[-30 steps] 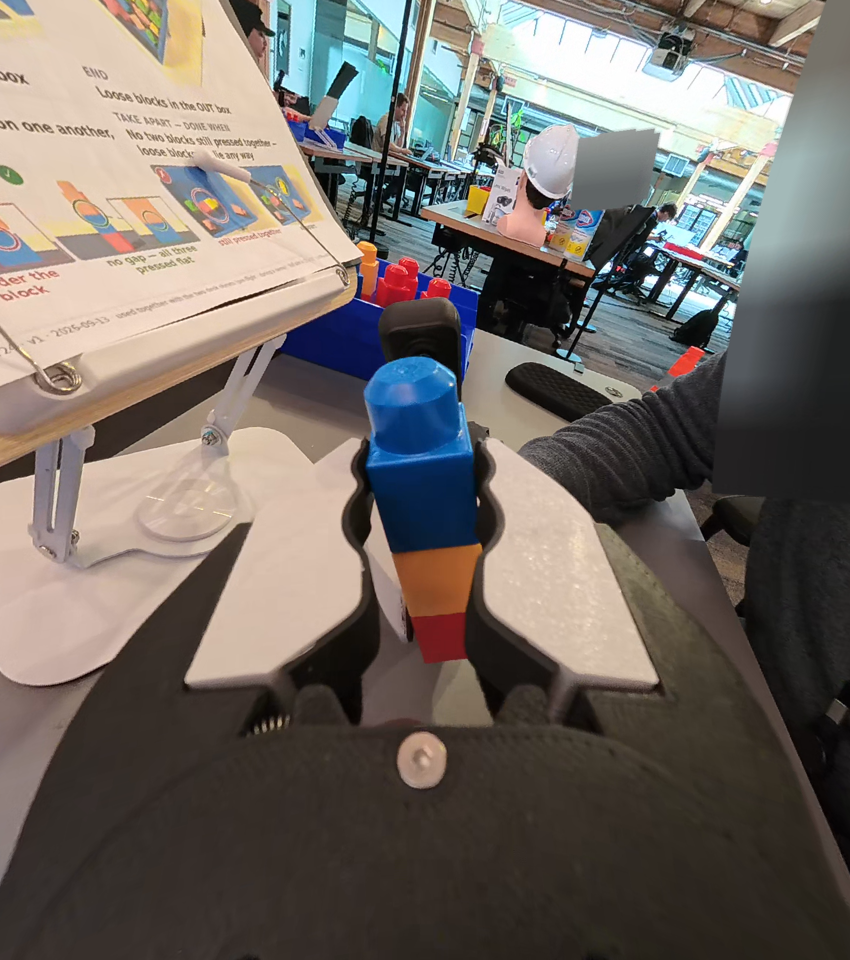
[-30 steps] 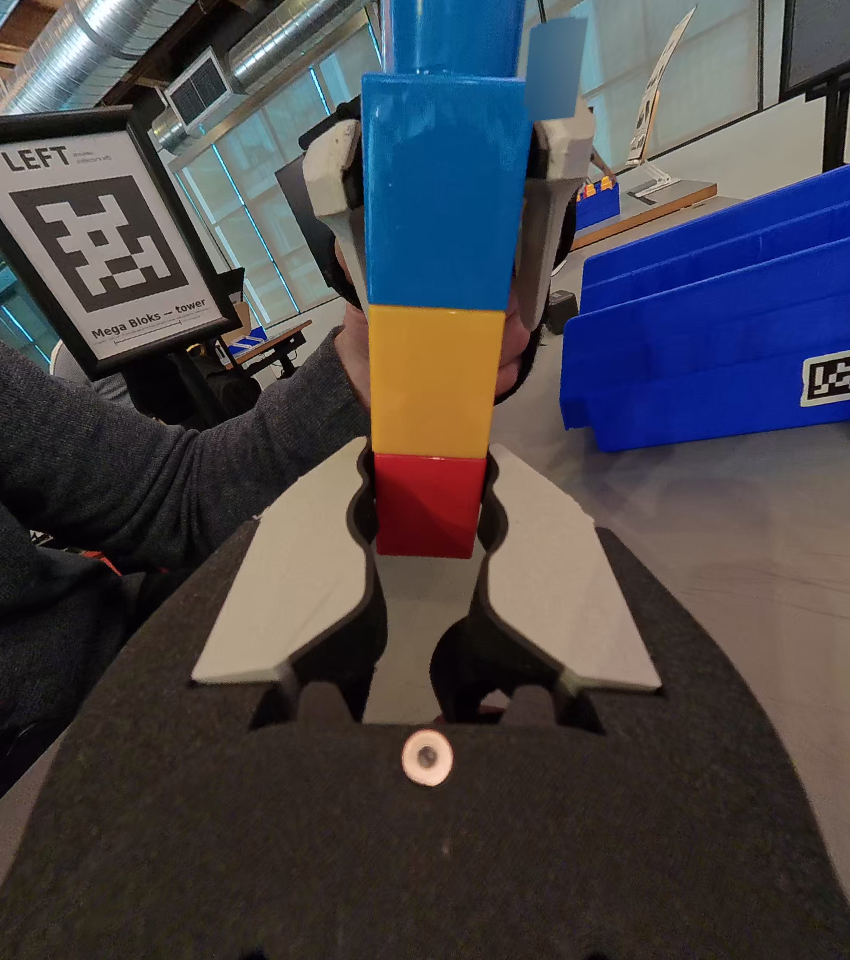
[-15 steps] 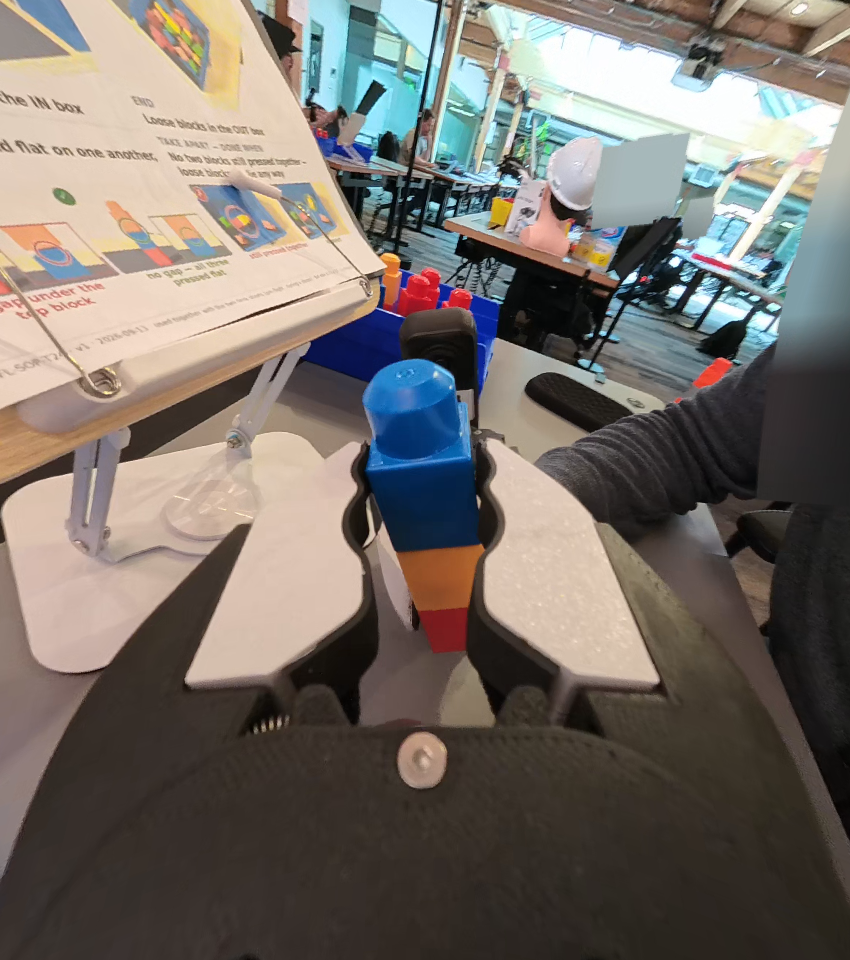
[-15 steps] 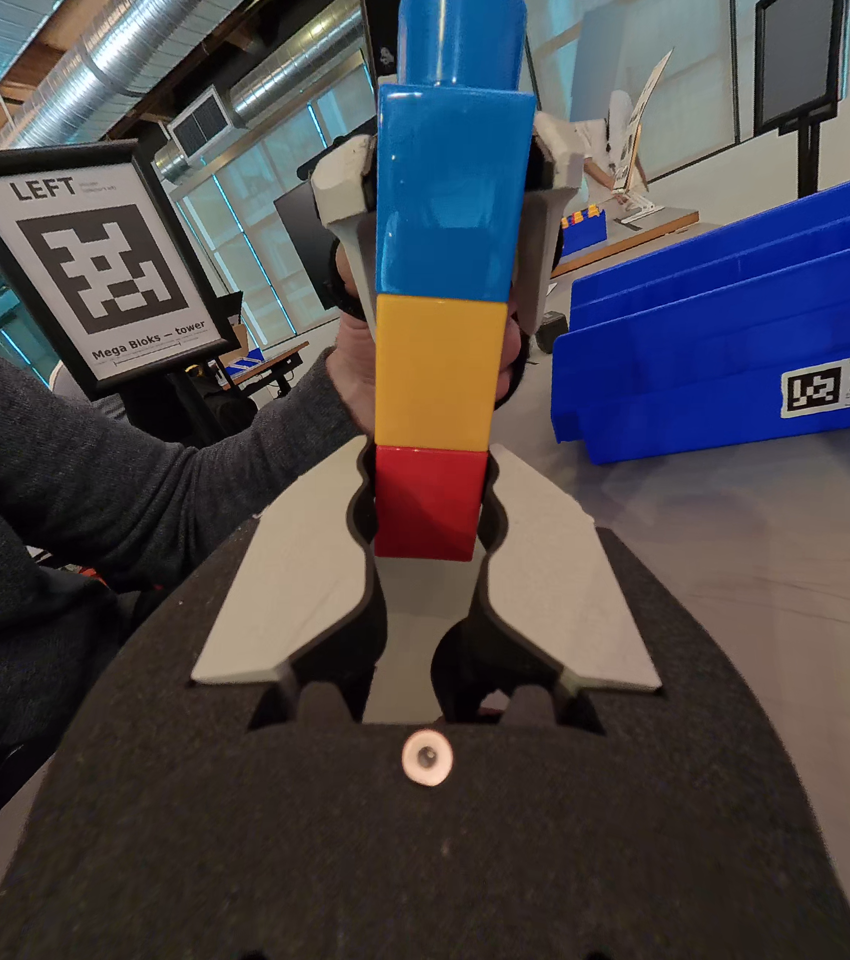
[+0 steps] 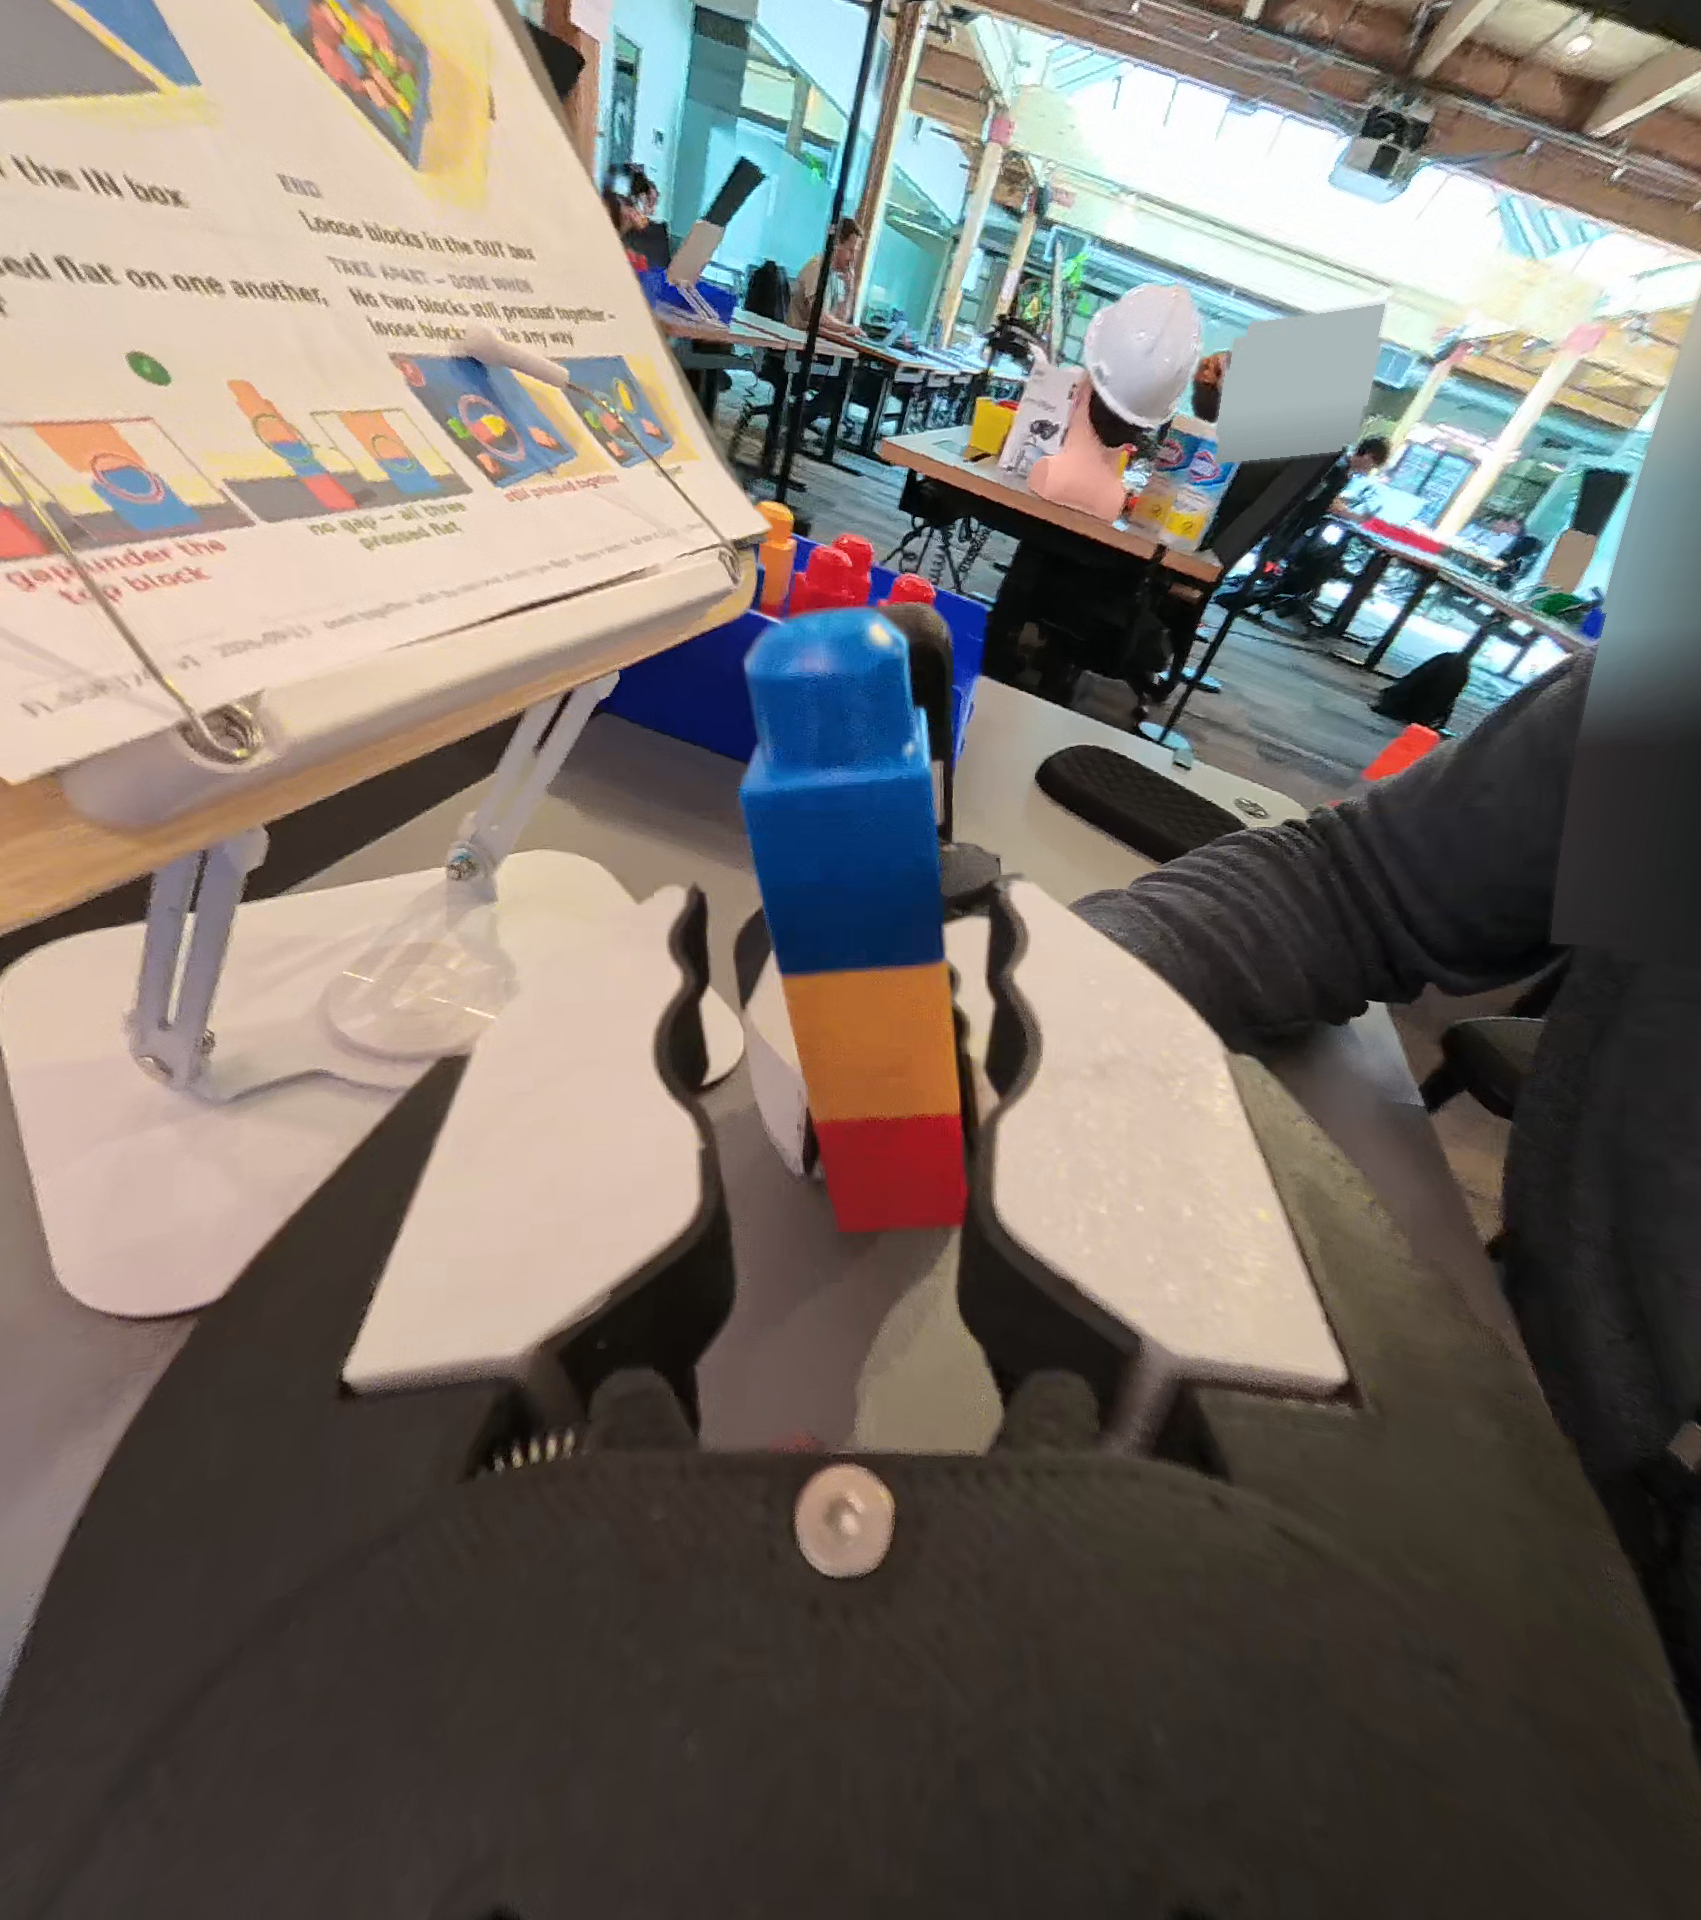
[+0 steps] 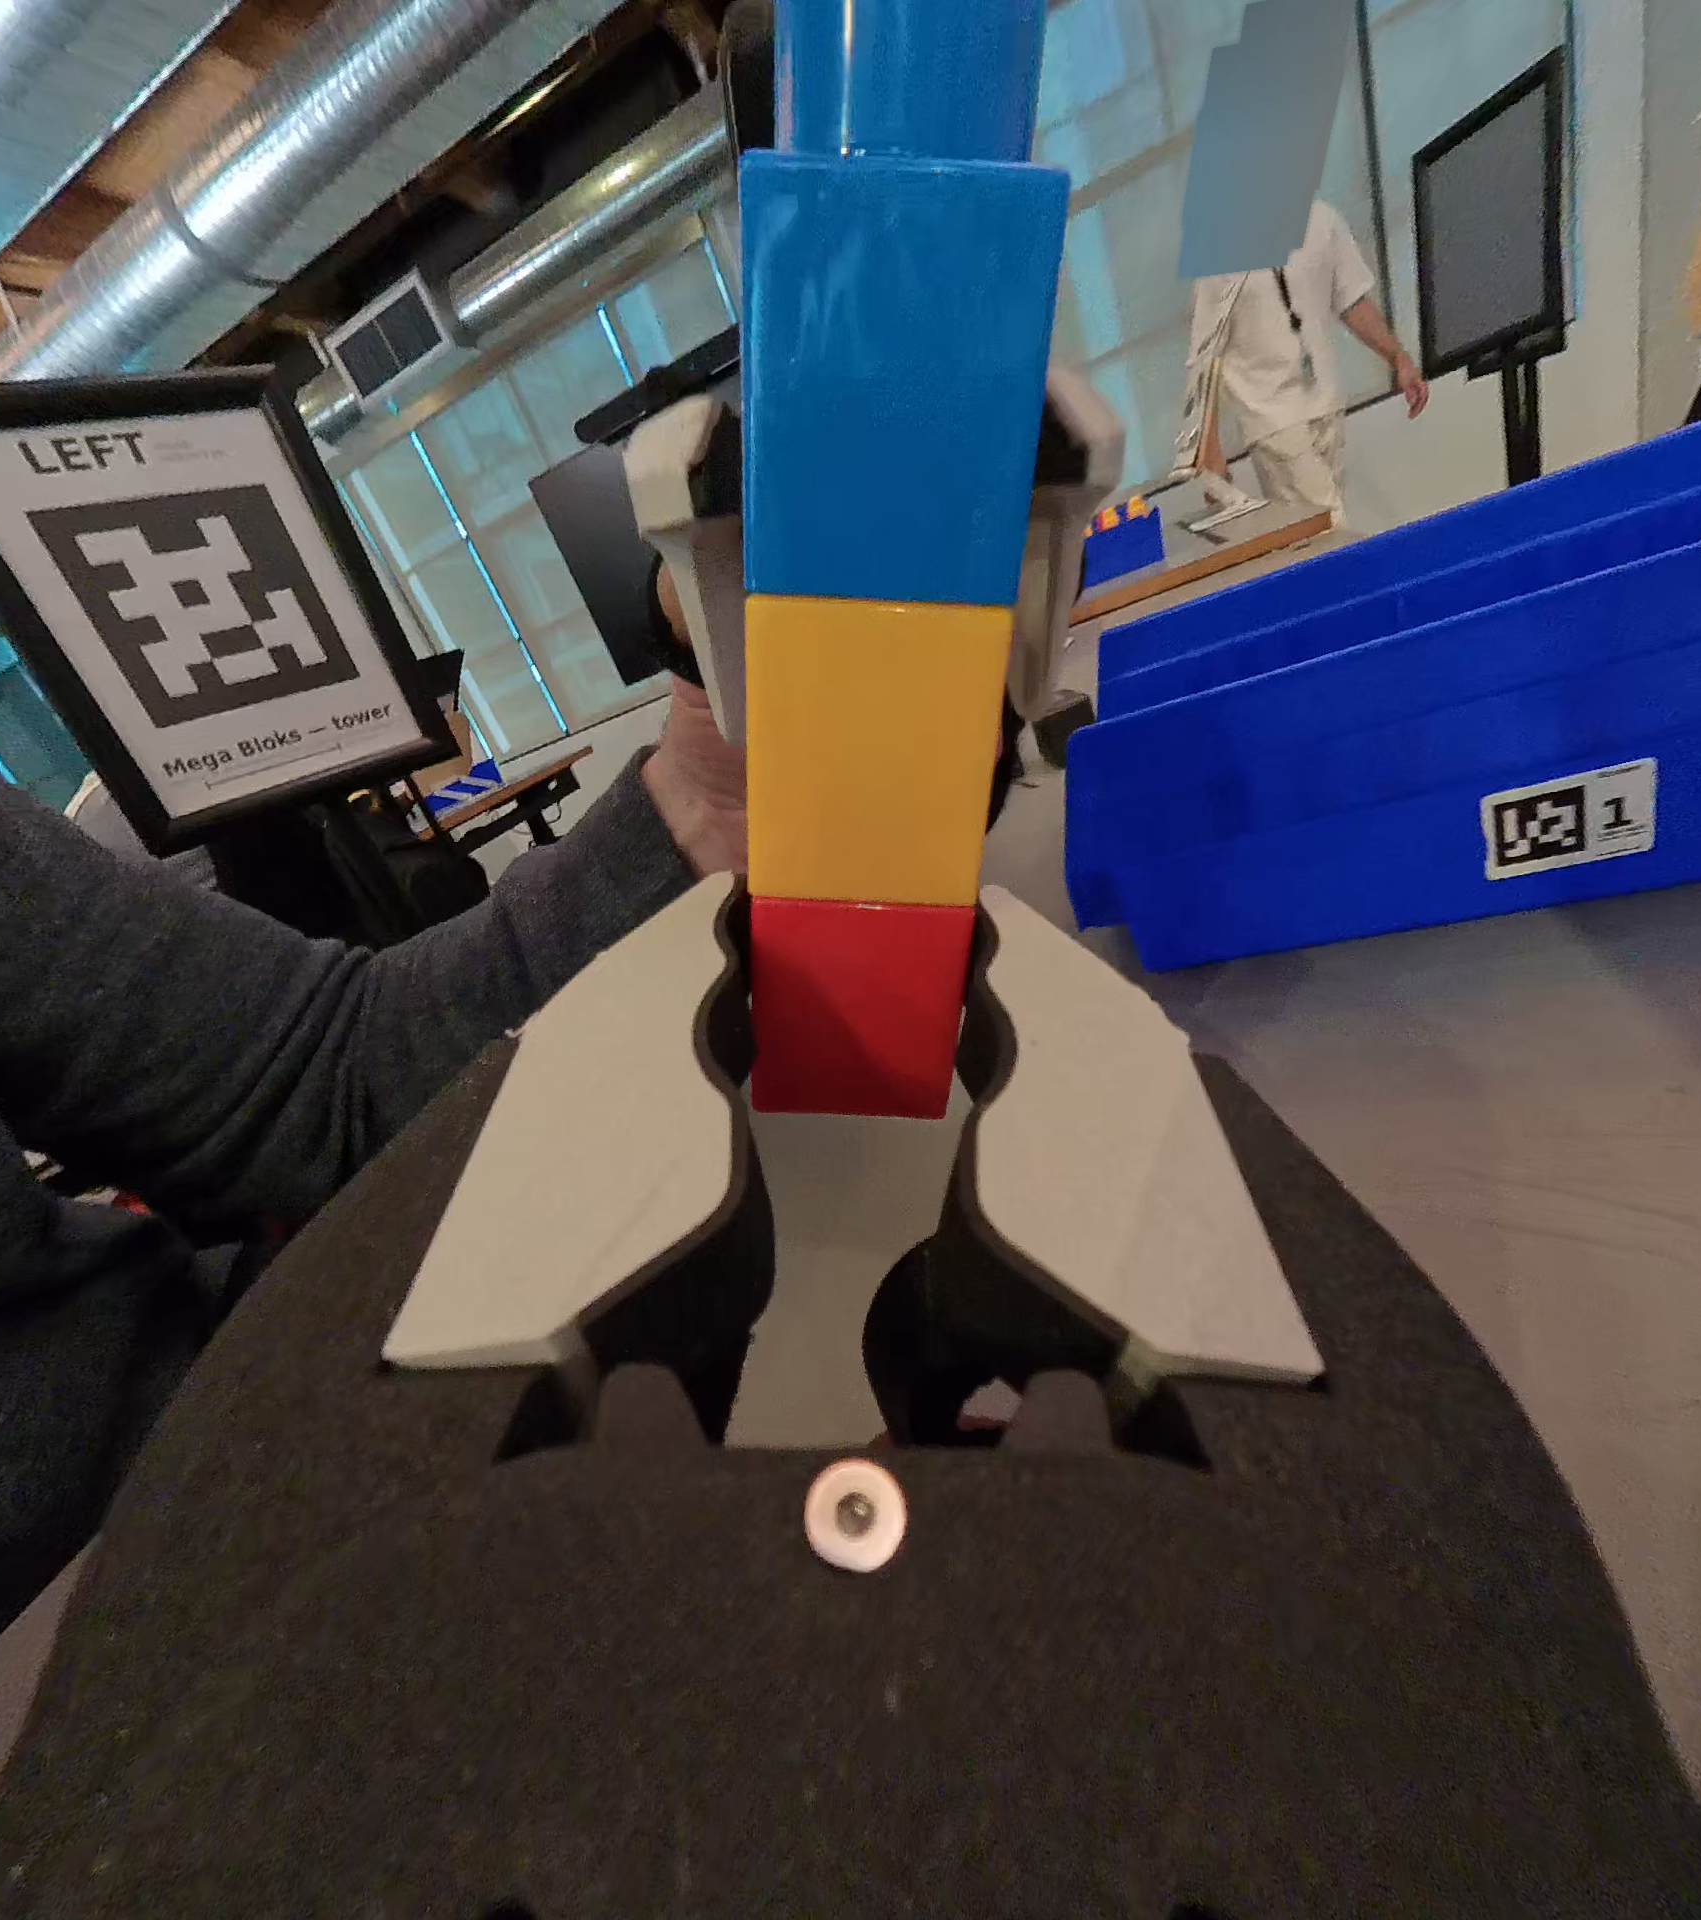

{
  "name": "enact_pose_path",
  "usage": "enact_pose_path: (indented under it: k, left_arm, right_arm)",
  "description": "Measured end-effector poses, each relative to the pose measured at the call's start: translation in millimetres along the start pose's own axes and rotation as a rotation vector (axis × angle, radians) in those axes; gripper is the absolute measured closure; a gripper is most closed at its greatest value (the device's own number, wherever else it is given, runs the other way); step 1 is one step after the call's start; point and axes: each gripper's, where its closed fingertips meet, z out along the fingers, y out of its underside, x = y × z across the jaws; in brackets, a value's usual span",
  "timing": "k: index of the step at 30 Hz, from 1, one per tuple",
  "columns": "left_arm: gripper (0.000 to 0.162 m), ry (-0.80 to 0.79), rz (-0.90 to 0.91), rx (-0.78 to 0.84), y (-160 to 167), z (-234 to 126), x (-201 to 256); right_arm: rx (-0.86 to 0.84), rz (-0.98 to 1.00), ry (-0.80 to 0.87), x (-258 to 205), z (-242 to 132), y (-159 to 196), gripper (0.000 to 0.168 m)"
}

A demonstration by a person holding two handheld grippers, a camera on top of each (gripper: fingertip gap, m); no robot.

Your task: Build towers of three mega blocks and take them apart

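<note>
Plastic tower (image 6: pixel 877 644) is light, stiff and smooth; right gripper (image 6: pixel 861 997) pinches red block (image 6: pixel 856 1003), left gripper (image 5: pixel 846 1049) is spread

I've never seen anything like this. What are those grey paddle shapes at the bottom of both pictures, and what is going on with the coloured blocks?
Those paddles are two-finger grippers, one in each of a person's hands, each carrying a camera looking along its fingers. One picture comes from the left gripper, now open around the tower. The other comes from the right gripper, which pinches the red block at the bottom; yellow and blue sit above. A blue bin rests on the grey table.
</note>
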Motion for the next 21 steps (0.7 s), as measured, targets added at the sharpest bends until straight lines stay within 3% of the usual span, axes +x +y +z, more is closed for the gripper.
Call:
enact_pose_path:
  k: [4,6,8,11,18,21]
  left_arm:
    - [0.111,0.014,-0.016,-0.062,13.7,13.2,1.3]
    - [0.125,0.032,-0.003,-0.102,21.5,19.0,5.0]
    - [0.126,0.016,0.018,-0.103,19.6,18.6,4.7]
    - [0.126,-0.028,0.080,-0.140,21.4,15.3,4.0]
    - [0.126,-0.030,0.166,-0.231,28.9,17.6,15.1]
    - [0.126,-0.021,0.206,-0.305,41.5,29.0,22.0]
  right_arm:
    - [-0.014,-0.027,0.017,-0.4,1.8,1.5,0.132]
    - [-0.012,-0.029,0.032,1.3,2.1,1.3,0.132]
    - [0.004,-0.034,0.043,2.7,0.7,-1.9,0.132]
    - [-0.057,-0.072,0.055,2.4,-1.7,-2.3,0.120]
    - [-0.109,-0.238,0.168,-10.2,-39.4,-70.4,0.104]
    - [-0.294,-0.296,0.194,-19.1,-35.1,-74.2,0.107]
